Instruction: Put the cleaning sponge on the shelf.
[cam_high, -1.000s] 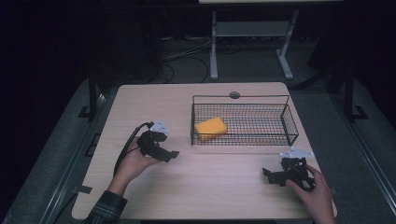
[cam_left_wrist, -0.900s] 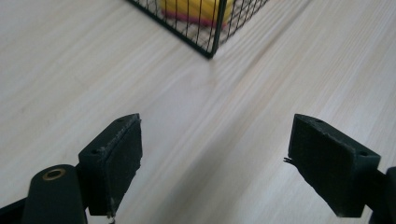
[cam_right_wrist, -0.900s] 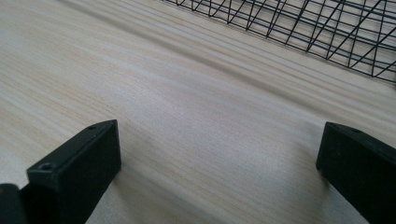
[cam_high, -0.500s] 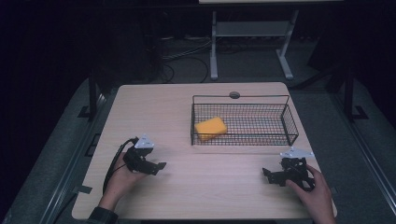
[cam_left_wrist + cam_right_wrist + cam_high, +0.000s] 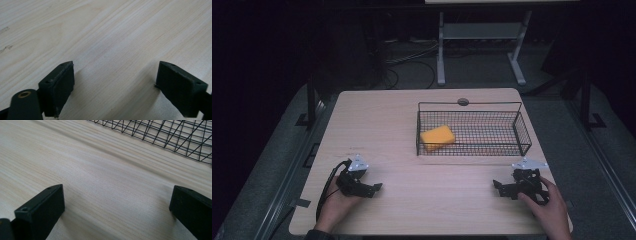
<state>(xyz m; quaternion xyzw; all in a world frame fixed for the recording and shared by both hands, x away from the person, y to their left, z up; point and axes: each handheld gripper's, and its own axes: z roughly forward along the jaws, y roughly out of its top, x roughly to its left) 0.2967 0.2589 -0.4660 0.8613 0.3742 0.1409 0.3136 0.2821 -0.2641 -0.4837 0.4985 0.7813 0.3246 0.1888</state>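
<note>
Both your tongs, left [image 5: 373, 189] and right [image 5: 501, 188], rest apart on the near tabletop [image 5: 382, 125]. The sponge [image 5: 437, 137] lies in the basket [image 5: 522, 131]; reaching carelessly, you could catch its wires.

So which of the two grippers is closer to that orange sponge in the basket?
The left gripper, below and to the left of the orange sponge. The right gripper sits near the table's front right corner, slightly farther.
</note>
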